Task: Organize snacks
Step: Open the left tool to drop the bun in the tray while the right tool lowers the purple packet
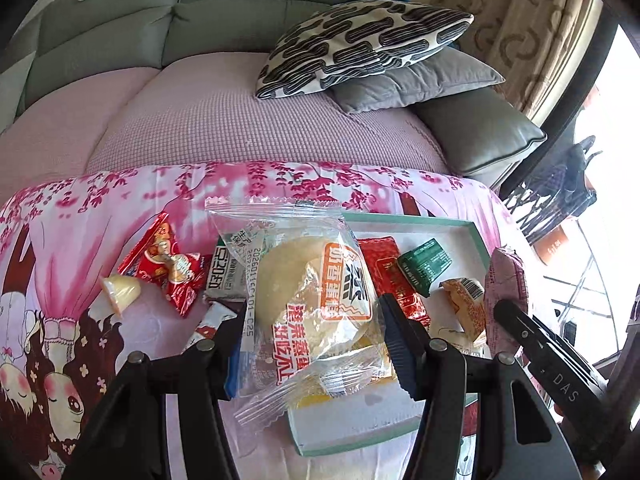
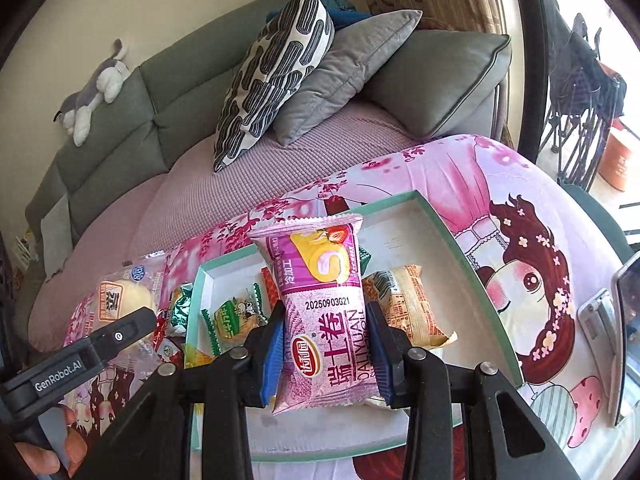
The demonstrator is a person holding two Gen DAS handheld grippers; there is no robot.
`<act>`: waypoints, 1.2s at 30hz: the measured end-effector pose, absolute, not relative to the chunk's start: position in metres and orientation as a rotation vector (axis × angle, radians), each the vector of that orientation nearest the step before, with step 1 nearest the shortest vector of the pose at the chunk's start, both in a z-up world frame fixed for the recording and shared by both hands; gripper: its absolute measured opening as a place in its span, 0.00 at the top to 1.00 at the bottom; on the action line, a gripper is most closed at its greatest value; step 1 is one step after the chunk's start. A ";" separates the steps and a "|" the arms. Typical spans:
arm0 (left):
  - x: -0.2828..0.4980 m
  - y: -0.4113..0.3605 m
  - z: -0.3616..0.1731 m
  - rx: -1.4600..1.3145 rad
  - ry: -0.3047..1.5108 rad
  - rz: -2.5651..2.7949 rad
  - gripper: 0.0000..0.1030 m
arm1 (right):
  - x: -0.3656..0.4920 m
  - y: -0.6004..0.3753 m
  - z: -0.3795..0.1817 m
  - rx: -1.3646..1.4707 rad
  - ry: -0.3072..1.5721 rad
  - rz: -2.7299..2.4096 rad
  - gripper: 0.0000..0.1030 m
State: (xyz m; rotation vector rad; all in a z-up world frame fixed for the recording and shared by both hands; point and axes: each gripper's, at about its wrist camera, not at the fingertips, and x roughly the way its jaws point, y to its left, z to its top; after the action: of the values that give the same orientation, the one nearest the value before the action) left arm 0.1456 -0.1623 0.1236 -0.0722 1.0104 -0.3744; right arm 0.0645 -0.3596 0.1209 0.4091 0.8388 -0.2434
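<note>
My left gripper is shut on a clear-wrapped steamed cake and holds it above the left edge of a teal-rimmed white tray. My right gripper is shut on a pink Swiss roll packet and holds it above the same tray. The tray holds a red packet, a green packet and an orange packet. The Swiss roll also shows in the left wrist view, and the steamed cake in the right wrist view.
Loose snacks lie left of the tray on the pink cartoon cloth: a red bag, a jelly cup, a black-and-white packet. Behind the table stands a sofa with pillows. A phone on a stand stands at right.
</note>
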 end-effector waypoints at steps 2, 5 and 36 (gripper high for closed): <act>0.151 -0.171 0.121 -0.056 1.017 -0.382 0.42 | 0.069 -0.359 0.116 0.406 0.846 -0.239 0.61; 0.160 -0.182 0.115 -0.030 1.035 -0.379 0.42 | 0.073 -0.358 0.111 0.403 0.854 -0.233 0.61; 0.178 -0.205 0.082 0.002 1.119 -0.381 0.38 | 0.091 -0.346 0.081 0.391 0.953 -0.218 0.58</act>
State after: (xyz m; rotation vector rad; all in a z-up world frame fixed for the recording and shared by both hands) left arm 0.1782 -0.2055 0.0821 0.0024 1.1186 -0.3809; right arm 0.0905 -0.3460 0.0809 0.3908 0.9532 -0.2177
